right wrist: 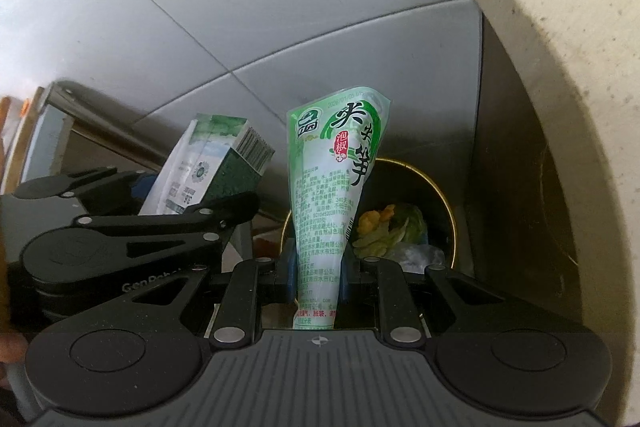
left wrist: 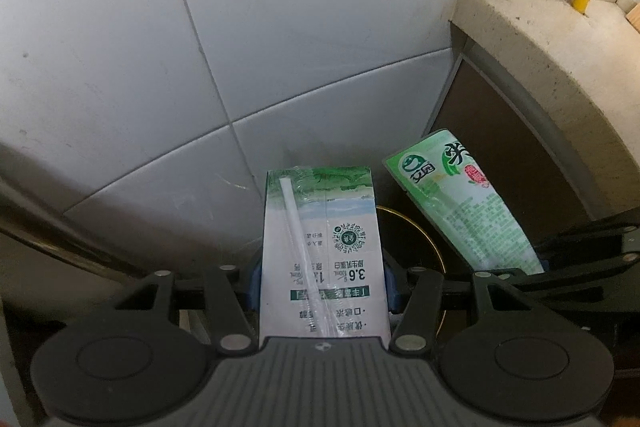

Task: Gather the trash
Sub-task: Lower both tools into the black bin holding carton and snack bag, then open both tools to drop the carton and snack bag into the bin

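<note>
- Holding a white-and-green milk carton (left wrist: 322, 259) between my left gripper's (left wrist: 323, 287) blue pads, I am seeing its jaws about half apart and pressing on both of the carton's sides; a wrapped straw (left wrist: 304, 267) is lying along the face turned toward me.
- I am pinching a green snack pouch (right wrist: 332, 195) in my right gripper (right wrist: 318, 277), whose jaws are standing narrow and closed on the pouch's lower part, while its printed top is sticking out ahead of the fingers.
- Just past the pouch and slightly right of my right gripper, a dark round bin with a gold rim (right wrist: 450, 203) is sitting open, with yellow and green food scraps (right wrist: 386, 231) showing inside.
- From the left wrist, the same bin's rim (left wrist: 430, 247) is showing between the carton and the pouch (left wrist: 464, 203).
- Grey floor tiles (left wrist: 200, 27) are spreading ahead of both grippers.
- To the right of both tools, a pale stone ledge (left wrist: 552, 59) is rising over a dark cabinet front.
</note>
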Motion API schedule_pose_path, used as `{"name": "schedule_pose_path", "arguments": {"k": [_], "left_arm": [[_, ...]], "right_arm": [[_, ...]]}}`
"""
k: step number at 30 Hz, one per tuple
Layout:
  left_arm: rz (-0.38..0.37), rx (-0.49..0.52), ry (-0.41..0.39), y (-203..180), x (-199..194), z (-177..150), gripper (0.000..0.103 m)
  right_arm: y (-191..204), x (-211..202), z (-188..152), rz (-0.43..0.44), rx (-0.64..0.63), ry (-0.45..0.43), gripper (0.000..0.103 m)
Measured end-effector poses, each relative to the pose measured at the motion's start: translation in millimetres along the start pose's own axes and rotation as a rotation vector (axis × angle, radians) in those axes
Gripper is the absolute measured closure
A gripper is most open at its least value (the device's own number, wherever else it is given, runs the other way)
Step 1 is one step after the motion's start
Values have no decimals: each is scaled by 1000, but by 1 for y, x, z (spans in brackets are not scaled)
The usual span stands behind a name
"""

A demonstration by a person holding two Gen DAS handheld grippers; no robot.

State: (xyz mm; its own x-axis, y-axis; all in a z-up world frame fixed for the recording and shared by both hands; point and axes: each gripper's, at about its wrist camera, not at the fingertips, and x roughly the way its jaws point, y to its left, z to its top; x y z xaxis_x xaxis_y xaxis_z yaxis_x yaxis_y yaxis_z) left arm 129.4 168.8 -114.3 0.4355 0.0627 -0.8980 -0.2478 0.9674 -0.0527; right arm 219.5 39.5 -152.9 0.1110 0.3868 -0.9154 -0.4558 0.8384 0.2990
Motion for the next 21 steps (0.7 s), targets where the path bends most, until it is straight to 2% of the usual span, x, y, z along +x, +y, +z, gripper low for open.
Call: {"name": "schedule_pose_path", "arguments": {"k": [8,13,17,21], "left_arm": [[15,25,21,-4,10,3,55],[31,28,33,-5,15,3,55],[53,21,33,-5,18,4,54],[78,20,36,-2,18,4,49]], "right_arm": [[-6,11,1,-10,18,13,78],[-10,19,1,-11,33,17,72],[-12,24,2,-19,46,16,64],[-16,26,3,-31,59,9,54]]}}
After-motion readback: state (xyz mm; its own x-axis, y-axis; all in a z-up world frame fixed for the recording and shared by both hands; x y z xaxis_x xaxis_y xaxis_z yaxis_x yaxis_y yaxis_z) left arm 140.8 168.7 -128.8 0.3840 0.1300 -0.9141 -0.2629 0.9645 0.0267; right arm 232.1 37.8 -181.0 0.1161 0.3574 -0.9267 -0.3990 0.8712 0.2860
